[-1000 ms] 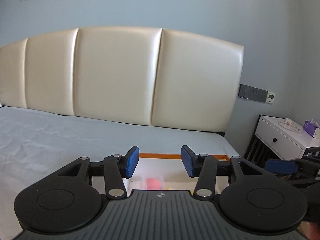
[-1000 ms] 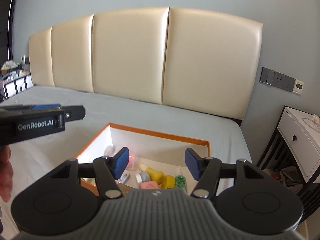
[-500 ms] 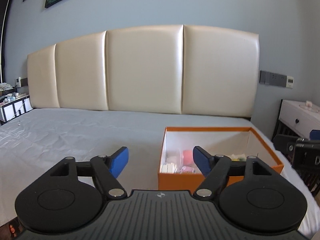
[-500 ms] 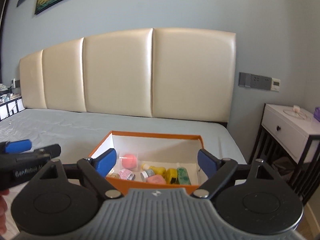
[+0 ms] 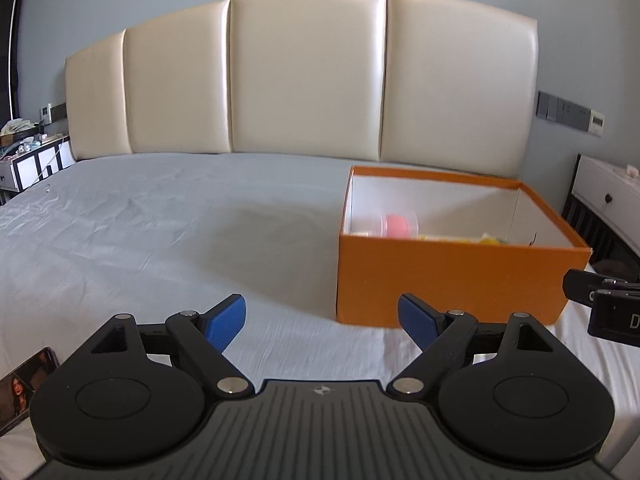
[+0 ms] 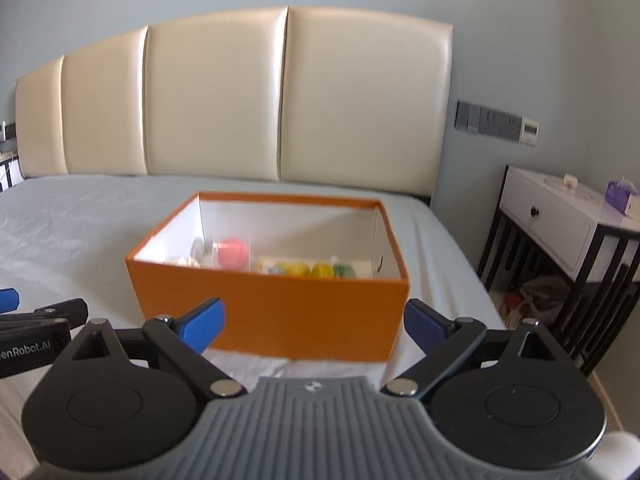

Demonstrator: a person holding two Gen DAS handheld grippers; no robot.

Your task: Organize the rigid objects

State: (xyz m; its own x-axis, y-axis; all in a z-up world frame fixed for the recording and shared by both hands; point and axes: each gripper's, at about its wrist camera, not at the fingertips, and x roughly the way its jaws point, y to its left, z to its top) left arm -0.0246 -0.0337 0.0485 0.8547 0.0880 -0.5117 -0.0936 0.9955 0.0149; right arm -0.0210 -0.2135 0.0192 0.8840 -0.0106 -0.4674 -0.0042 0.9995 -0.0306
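Two grippers, left gripper [image 5: 322,322] and right gripper [image 6: 314,326], jaws opening and empty, approach the orange box [image 6: 276,312] at twelve o'clock on the bed [image 5: 140,232]; next move likely reaches inside for the small items [image 6: 298,268].

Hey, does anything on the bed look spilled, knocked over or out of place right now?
Nothing stands out. The orange box sits upright on the bed sheet, and its small items stay inside.
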